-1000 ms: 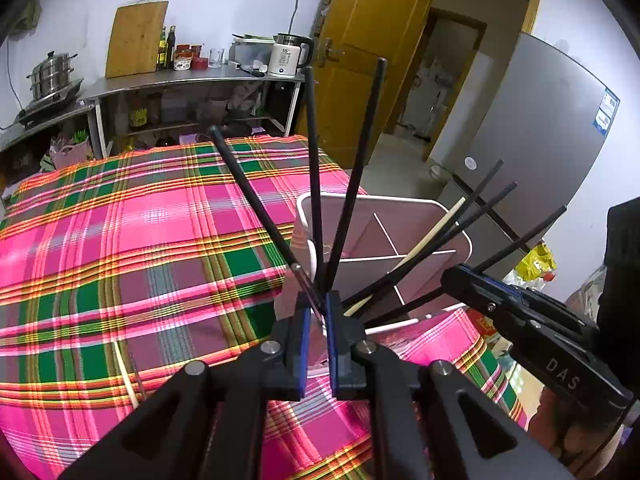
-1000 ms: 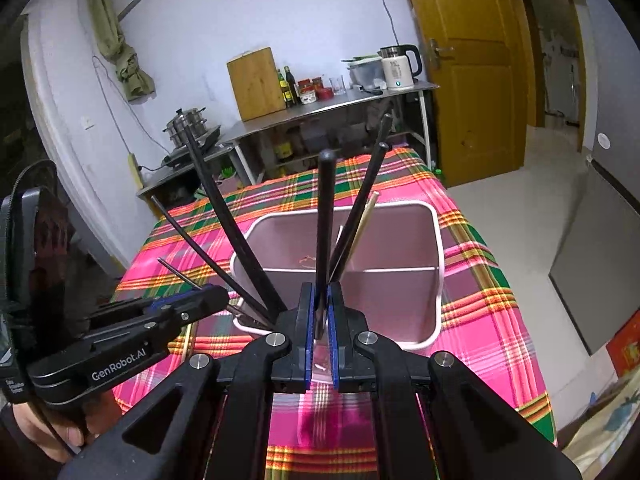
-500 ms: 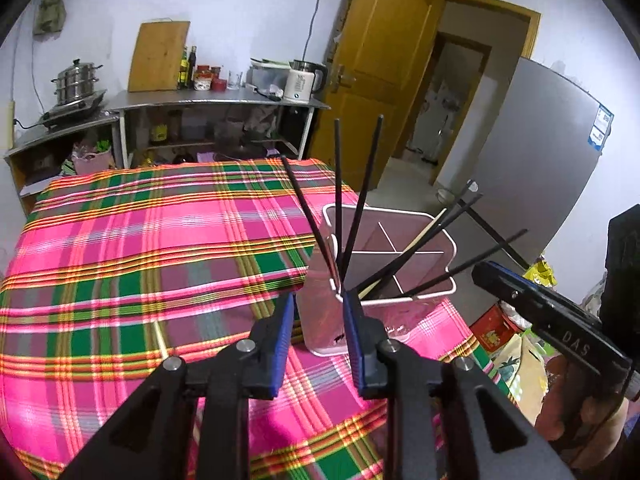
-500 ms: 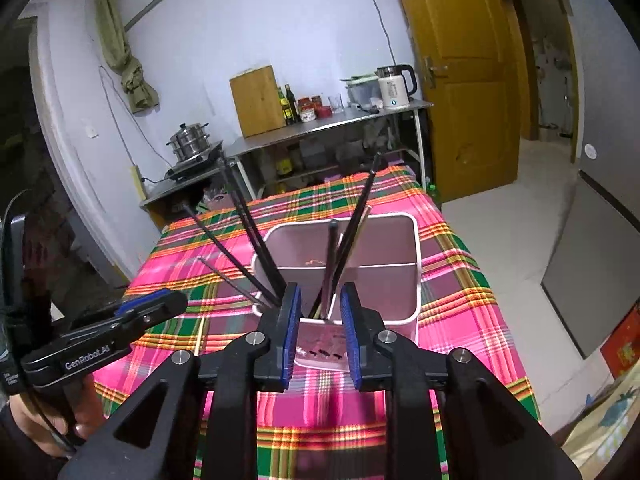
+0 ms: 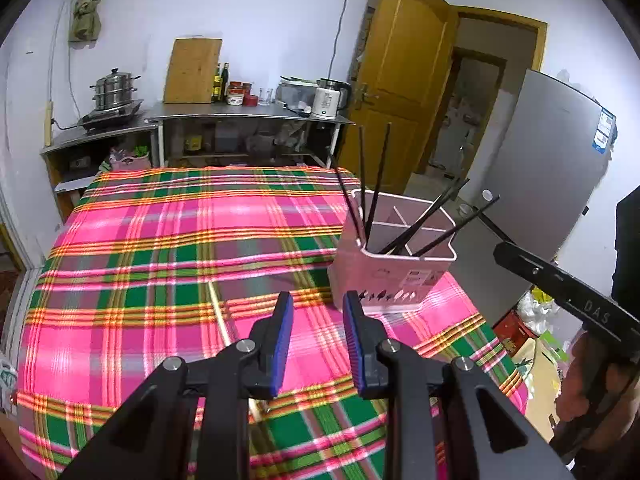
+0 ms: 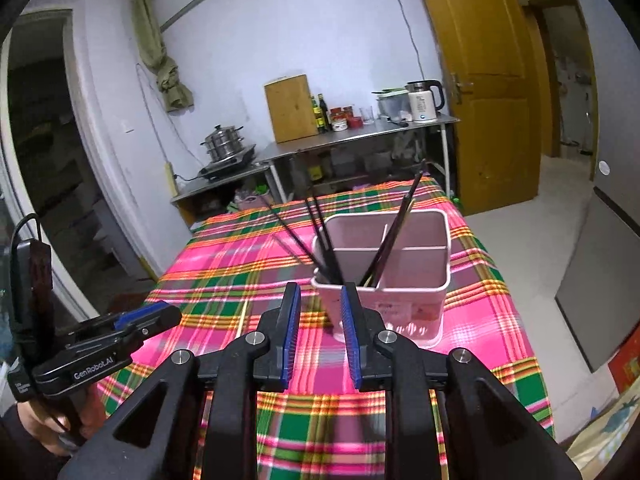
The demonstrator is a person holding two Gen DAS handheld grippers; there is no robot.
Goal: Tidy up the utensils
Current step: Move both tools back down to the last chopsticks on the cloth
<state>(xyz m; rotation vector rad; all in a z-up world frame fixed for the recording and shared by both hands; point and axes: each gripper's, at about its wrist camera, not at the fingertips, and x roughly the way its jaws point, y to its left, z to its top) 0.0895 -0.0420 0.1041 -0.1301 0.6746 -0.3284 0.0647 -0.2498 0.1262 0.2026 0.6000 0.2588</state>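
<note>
While both of my grippers hang above the table, the scene reads as follows.

Left gripper [image 5: 318, 308]: jaws spread apart with nothing between them, held above the tablecloth and just short of the holder.

Right gripper [image 6: 320, 304]: jaws spread apart and empty, raised in front of the holder's near wall.

Holder [image 6: 412, 304]: pink plastic box with inner dividers, standing upright on the table near its right-hand edge as my left camera sees it.

Black chopsticks [image 5: 374, 186]: several stand in the holder, leaning outward in different directions from the near compartments; some fan to one side, others cross toward the opposite side.

Pale chopstick [image 5: 219, 314]: a single light-coloured stick lies flat on the cloth, apart from the holder, running toward my left gripper.

Tablecloth [image 5: 160, 248]: pink, green and yellow plaid, covering the table.

Background: steel counter [image 6: 360, 136] with a kettle [image 6: 424, 101], a cutting board [image 6: 290, 108] and a steamer pot [image 6: 224, 146].
</note>
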